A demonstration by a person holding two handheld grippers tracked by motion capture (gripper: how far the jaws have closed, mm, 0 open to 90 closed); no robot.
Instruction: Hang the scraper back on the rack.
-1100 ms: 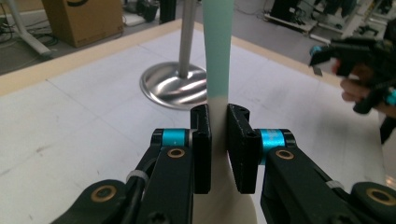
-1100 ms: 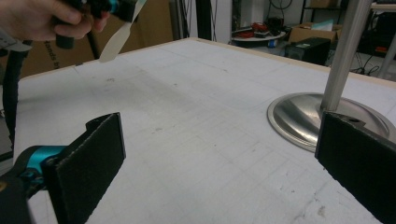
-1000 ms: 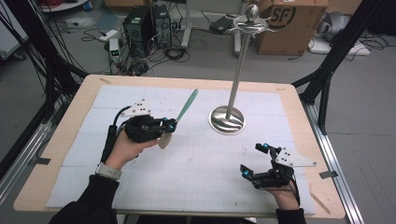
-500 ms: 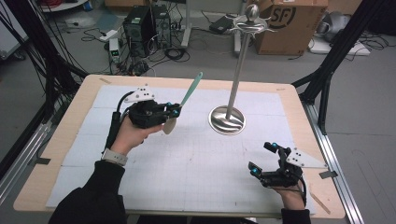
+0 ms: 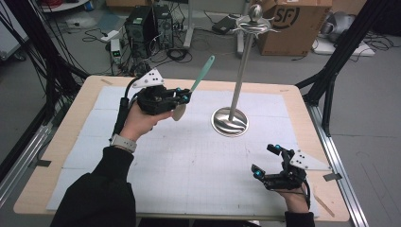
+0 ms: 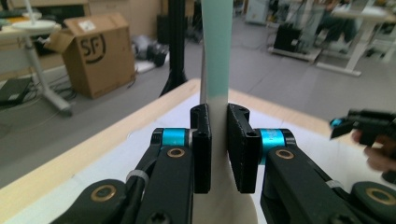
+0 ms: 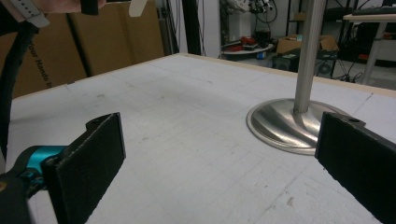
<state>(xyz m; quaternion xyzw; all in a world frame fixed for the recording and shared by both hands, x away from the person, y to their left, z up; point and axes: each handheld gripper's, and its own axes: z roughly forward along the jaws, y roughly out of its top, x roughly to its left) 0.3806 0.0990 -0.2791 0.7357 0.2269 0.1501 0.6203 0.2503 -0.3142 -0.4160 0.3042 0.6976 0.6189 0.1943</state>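
Teal and cream: the spatula (image 5: pixel 195 87) has a teal handle and a cream blade, and it is clear of the table, handle end tilted up and to the right.
Left gripper (image 5: pixel 185 98): clamped on the spatula where the handle meets the blade; in the left gripper view both pads (image 6: pixel 201 147) press the cream neck, with the teal handle rising above them.
Spatula's place: in the air over the far-left part of the white mat (image 5: pixel 189 156), left of the stand (image 5: pixel 236 71) and well apart from it.
Stand: a steel pole on a round base, right of centre, with hooks (image 5: pixel 256 24) at its top; nothing hangs on them that I can make out.
Right gripper (image 5: pixel 265 161): jaws wide apart and empty, held low at the near-right of the mat; in its own view the stand's base (image 7: pixel 292 123) lies ahead between the jaws.
Done, by my judgement: the spatula is picked up and lifted.
Left: carry it right to the stand's top and hang it on a hook, then let go. Whether the handle end has a hole for that I cannot tell.
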